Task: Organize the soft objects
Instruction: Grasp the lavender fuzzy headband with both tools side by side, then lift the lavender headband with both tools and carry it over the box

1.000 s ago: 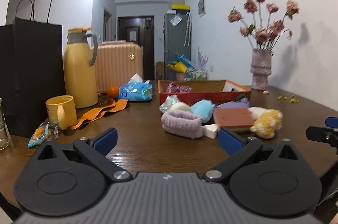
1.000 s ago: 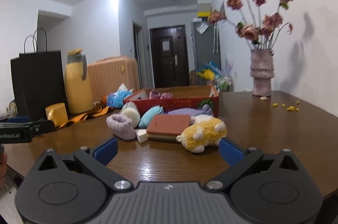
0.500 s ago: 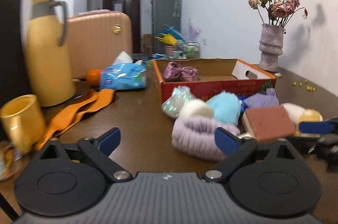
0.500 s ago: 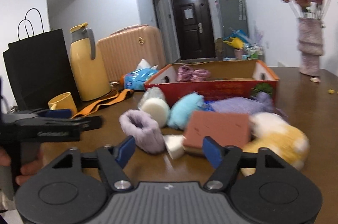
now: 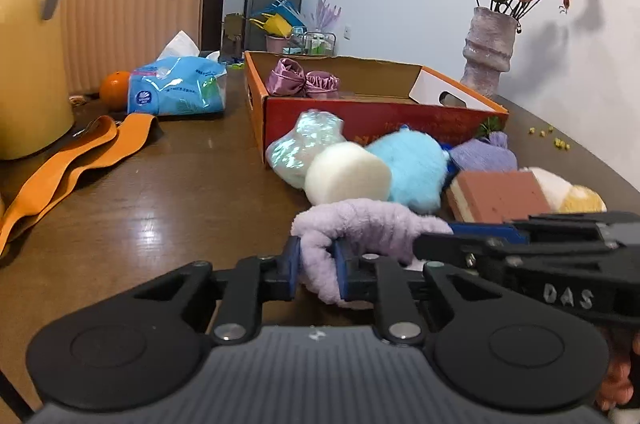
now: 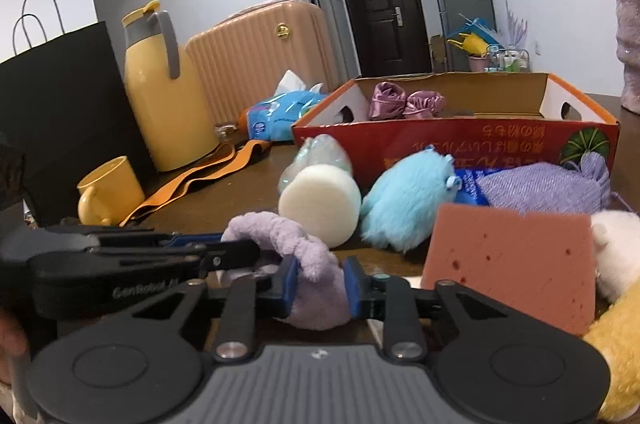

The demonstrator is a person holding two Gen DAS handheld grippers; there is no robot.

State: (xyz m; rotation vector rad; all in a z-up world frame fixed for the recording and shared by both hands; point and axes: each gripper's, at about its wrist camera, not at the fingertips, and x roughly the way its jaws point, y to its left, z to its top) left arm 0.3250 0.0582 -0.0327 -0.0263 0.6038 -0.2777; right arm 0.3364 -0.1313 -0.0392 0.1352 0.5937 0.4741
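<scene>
Since half a second ago I have brought both tools forward and down to the pile, and they have closed; before they were wide open and apart from the soft things. Now my left tool is nearly shut, its two blue pads pinching one end of the purple fluffy band. My right tool is also nearly shut and it pinches the other end of the same band. In each wrist view the other tool crosses the picture from the side, so I hold the band at two places, close together.

The band lies on the desk, at the front of the pile. I cannot tell if it is already lifted a little. Just behind it are the white foam roll and the blue plush toy; the pink sponge is beside it on the right.

I think I take it with two tools because it is limp and would hang and fold from one grip. The red box stands open behind the pile and already holds a shiny purple cloth thing, so I judge the band belongs there too. The next move should lift both ends together, over the foam roll, without dragging the neighbours.
</scene>
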